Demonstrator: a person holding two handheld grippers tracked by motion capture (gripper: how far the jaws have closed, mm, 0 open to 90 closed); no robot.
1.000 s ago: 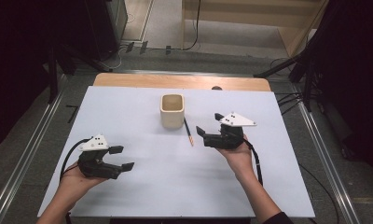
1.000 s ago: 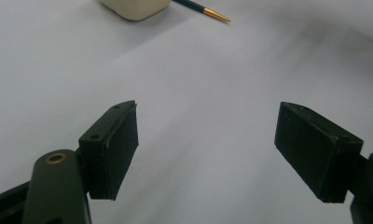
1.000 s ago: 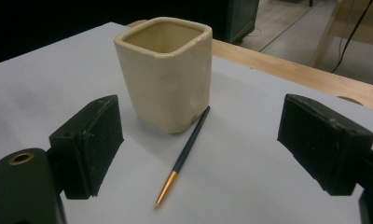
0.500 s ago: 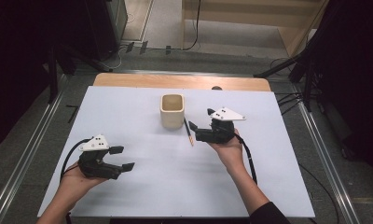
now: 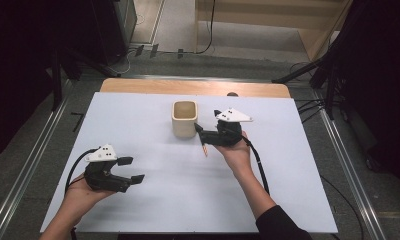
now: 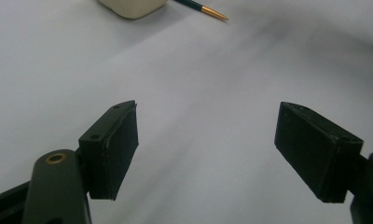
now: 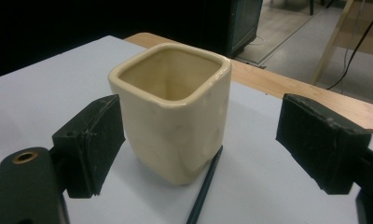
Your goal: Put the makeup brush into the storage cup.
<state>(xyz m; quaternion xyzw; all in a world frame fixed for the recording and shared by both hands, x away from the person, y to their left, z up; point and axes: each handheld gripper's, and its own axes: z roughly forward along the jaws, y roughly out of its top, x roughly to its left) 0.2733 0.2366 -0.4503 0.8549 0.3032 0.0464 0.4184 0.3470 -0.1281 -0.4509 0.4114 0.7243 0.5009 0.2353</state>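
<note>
Left gripper [image 5: 129,170], right gripper [image 5: 204,131]: jaws spread wide.

table [image 5: 153,200]: white top, frame centre | cream cup [image 5: 184,118]: upper centre | pencil [image 5: 204,148]: touching the cup's right base

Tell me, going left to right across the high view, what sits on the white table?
Left gripper → cream cup → pencil → right gripper, its body and the hand holding it lying to the right of the pencil.
</note>
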